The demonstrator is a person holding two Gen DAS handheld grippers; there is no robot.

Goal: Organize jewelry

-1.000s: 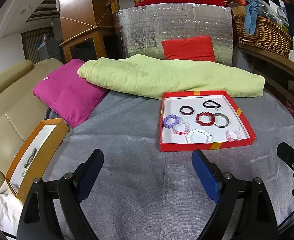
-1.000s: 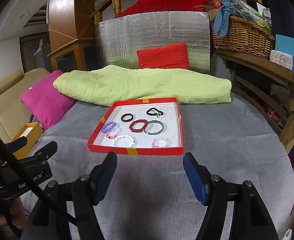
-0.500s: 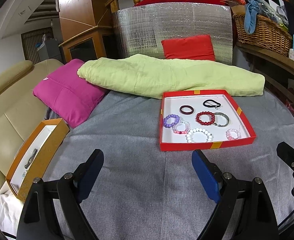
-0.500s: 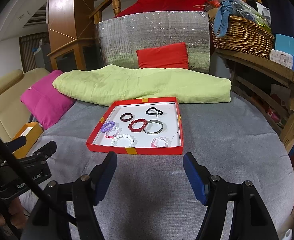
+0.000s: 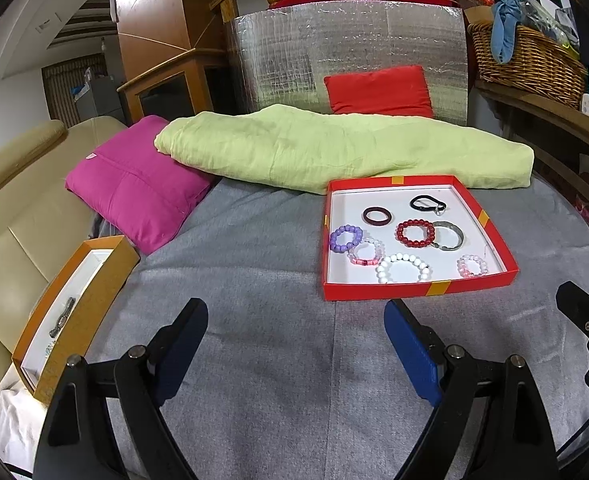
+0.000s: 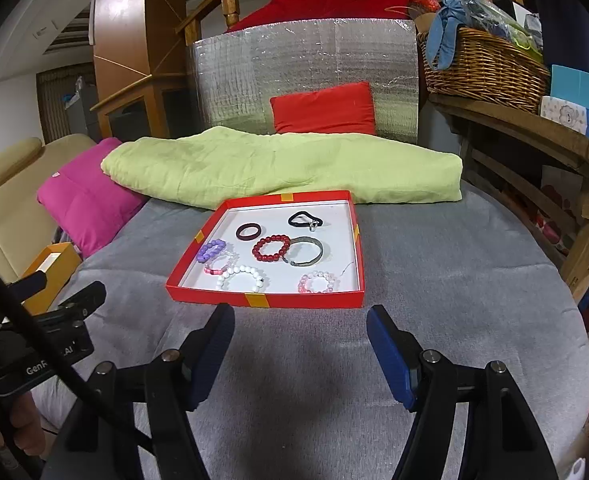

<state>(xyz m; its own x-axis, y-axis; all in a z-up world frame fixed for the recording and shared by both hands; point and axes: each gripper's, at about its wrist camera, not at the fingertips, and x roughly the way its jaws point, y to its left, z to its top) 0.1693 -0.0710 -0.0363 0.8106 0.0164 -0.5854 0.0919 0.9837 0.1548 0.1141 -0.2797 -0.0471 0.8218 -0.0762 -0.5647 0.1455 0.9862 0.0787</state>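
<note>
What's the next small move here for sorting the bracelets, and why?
Probably ease the right gripper forward over the red tray's near wall toward the white bead bracelet. Both grippers are open and empty, short of the tray; that bracelet lies nearest, and the orange box waits at left.

orange box (image 5: 90, 304) contents unclear (far corner cropped in the right view)
</note>
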